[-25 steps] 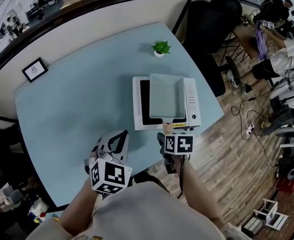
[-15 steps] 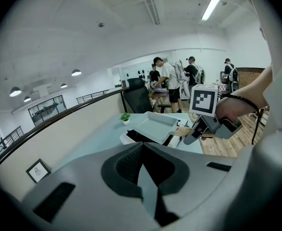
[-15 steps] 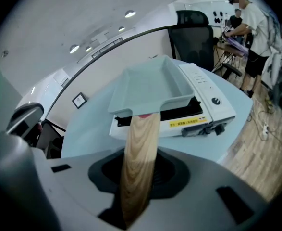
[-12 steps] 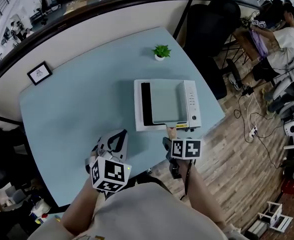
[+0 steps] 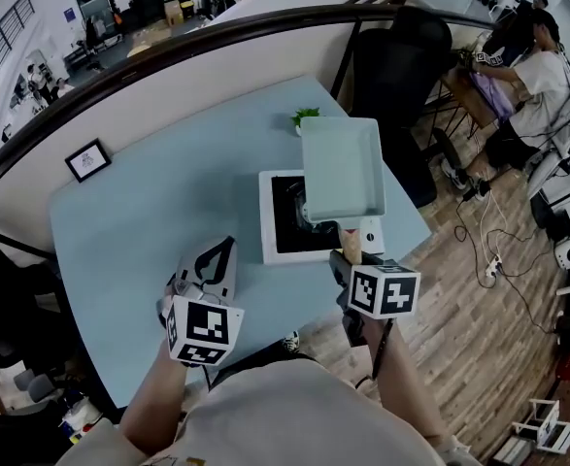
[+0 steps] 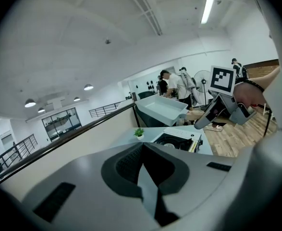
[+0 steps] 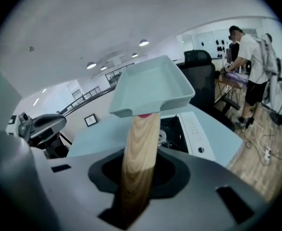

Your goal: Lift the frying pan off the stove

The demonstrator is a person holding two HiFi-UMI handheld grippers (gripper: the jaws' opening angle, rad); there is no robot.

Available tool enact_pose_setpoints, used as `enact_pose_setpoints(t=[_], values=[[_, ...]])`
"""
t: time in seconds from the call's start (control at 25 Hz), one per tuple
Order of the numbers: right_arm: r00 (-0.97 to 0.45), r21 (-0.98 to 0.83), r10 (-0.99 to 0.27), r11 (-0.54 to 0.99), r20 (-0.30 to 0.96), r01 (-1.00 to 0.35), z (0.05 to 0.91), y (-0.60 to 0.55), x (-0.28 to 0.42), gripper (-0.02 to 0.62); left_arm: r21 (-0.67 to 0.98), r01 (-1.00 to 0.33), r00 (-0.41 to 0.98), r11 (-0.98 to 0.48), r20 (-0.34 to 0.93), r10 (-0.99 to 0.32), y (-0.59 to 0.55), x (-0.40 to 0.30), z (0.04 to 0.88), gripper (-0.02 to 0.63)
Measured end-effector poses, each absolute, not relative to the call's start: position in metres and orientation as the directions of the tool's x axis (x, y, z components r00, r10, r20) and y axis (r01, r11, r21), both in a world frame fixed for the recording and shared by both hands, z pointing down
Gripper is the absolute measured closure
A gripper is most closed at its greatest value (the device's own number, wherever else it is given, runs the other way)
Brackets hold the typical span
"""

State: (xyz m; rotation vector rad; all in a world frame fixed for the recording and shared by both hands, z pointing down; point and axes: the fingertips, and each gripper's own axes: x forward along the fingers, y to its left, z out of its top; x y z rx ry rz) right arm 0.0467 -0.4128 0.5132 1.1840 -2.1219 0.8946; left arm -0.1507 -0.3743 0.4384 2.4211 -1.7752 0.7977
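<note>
Risen since the earlier frame, the right tool [image 5: 347, 260] is clamped on the wooden handle [image 7: 140, 148], its jaws having just tightened there, likely so the load cannot twist. From it, toward 12 o'clock, the frying pan [image 5: 341, 168] hangs in the air, clear of the stove [image 5: 294, 256], whose black burner now shows below. At 8 o'clock of the stove, the left tool [image 5: 221, 255] hovers over the desk [image 5: 149, 202], jaws together and empty, seemingly kept out of the way.
</note>
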Motion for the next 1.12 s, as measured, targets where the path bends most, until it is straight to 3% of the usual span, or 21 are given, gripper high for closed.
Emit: enact_pose_setpoints(t=[0.32, 0.68, 1.12], values=[[-0.509, -0.258, -0.629, 0.450, 0.588, -0.855, 0.427, -0.407, 0.048, 0.488, -0.288, -0.926, 0.186, -0.245, 0.218, -0.958, -0.374, -0.166, 0.364, 0.604], [-0.538, -0.216, -0.663, 0.507, 0.520, -0.834, 0.378, -0.379, 0.061, 0.488, -0.271, -0.947, 0.176, -0.173, 0.011, -0.984, -0.350, -0.167, 0.306, 0.604], [-0.548, -0.232, -0.603, 0.523, 0.579, -0.820, 0.412, -0.348, 0.069, 0.488, -0.300, -0.929, 0.199, -0.217, 0.092, -0.976, -0.331, -0.156, 0.343, 0.604]])
